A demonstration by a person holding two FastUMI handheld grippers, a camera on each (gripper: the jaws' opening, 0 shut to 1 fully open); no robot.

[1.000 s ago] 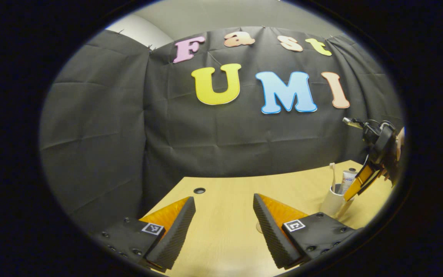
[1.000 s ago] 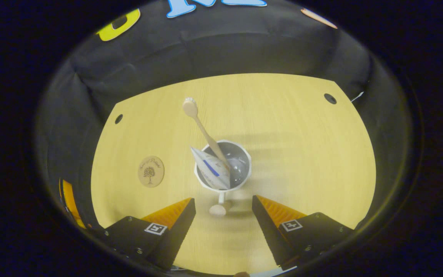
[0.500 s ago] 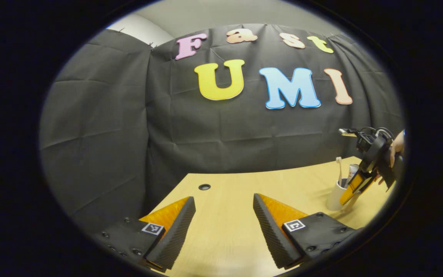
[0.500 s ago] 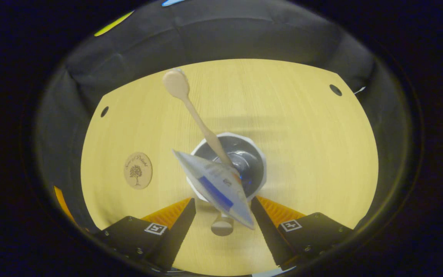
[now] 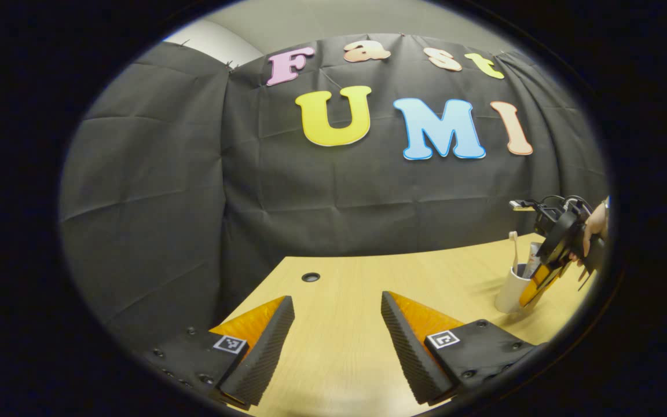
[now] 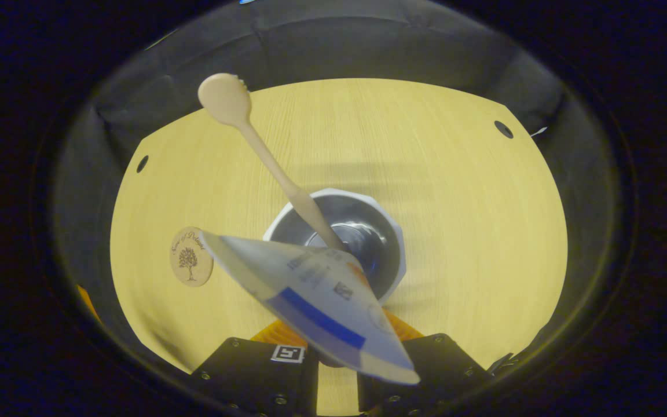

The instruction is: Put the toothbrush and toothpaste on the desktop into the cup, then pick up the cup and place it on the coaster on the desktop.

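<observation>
A white cup (image 6: 394,243) stands on the wooden desk (image 6: 472,191). A wooden toothbrush (image 6: 264,156) and a toothpaste tube (image 6: 316,289) stand in it, leaning left. My right gripper (image 6: 338,343) is close above the cup's near side. Its fingers are drawn together where the handle was, and the tube hides their tips. A round wooden coaster (image 6: 189,263) lies left of the cup. The left gripper view has the cup (image 5: 510,292) at far right with the right gripper (image 5: 533,284) against it. My left gripper (image 5: 336,301) hovers open over the desk, holding nothing.
Black cloth walls close in the desk at the back and sides. Small cable holes sit near the desk's far corners (image 6: 503,128) (image 6: 142,163). A hand (image 5: 594,223) holds the right gripper at the far right of the left gripper view.
My right gripper has dropped closer to the cup and its fingers have closed in around the handle. The left gripper has stayed open and barely shifted.
</observation>
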